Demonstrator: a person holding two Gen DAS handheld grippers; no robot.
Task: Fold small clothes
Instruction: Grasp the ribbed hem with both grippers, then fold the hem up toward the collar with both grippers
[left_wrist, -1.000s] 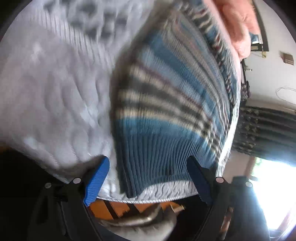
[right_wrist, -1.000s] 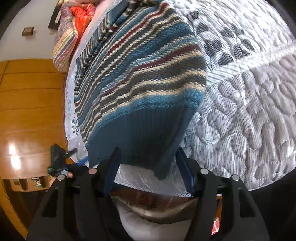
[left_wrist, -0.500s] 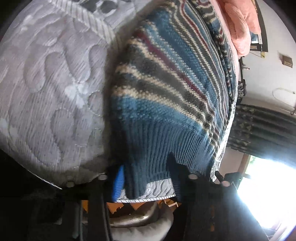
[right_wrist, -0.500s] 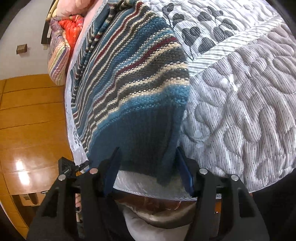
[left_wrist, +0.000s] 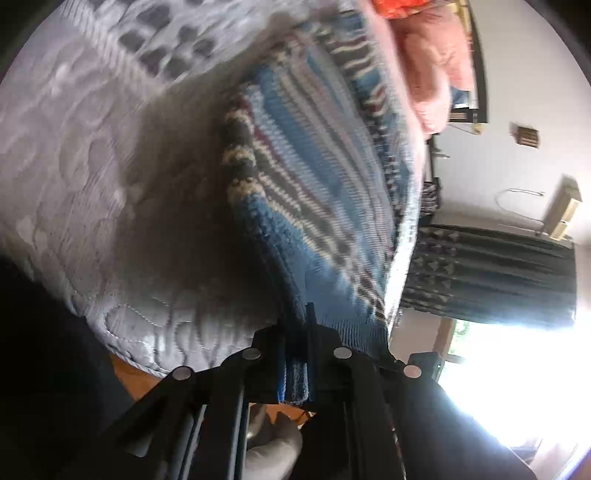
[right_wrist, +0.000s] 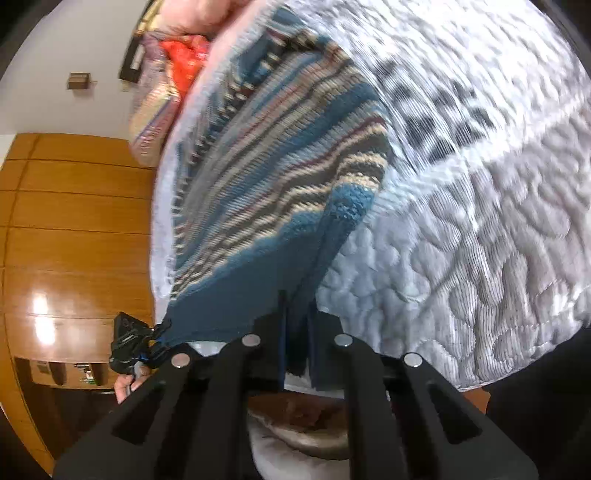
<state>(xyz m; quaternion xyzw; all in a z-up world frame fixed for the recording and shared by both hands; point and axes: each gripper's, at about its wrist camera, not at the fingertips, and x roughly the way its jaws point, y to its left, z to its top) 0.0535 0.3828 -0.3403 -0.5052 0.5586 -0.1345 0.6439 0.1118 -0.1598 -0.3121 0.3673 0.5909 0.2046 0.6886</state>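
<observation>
Left tongs (left_wrist: 295, 347) are clamped on one hem corner of the striped knit sweater (left_wrist: 314, 177); right tongs (right_wrist: 297, 343) are clamped on the other. Sweater is laid on the quilted bedspread (right_wrist: 461, 240), hem lifted, probably so the bottom can be folded up evenly.

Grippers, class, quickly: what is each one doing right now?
Left gripper: closed on the striped sweater hem.
Right gripper: closed on the same hem.

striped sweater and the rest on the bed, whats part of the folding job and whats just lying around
Part of the job:
striped knit sweater
left gripper, shut on its ribbed hem
right gripper, shut on the hem too
quilted bedspread under it

Just lying about:
pink pillow
orange cushion
dark patterned curtain
wooden wardrobe
</observation>
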